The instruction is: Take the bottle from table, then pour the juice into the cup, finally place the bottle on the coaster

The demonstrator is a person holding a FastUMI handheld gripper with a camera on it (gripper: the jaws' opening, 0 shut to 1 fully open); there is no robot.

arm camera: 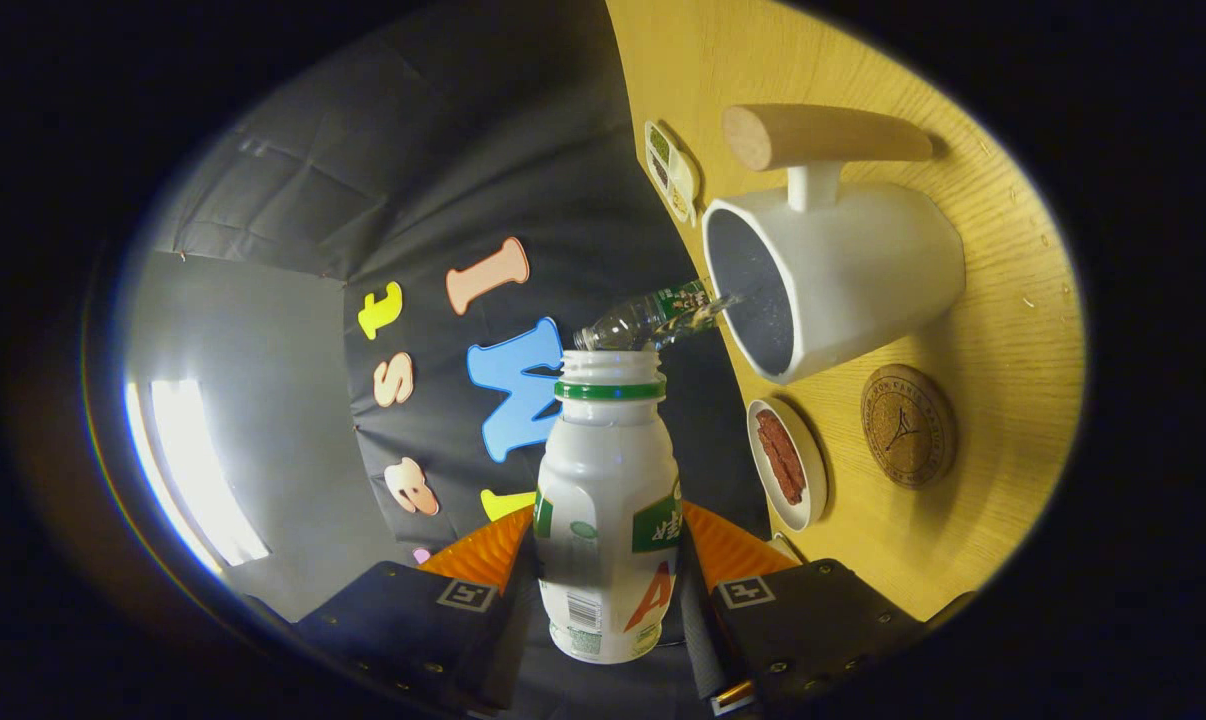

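white bottle (608,520) between clamping tongs (608,560)

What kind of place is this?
Probably a small test booth with a kitchen-style table: a wooden table, black cloth wall, a white cup, and the claw holding a bottle.

Bottle (608,520): glossy white plastic (ribbed neck) | cup (843,275): matt, wooden handle | coaster (908,425): cork-like | table (1003,330): grained wood.
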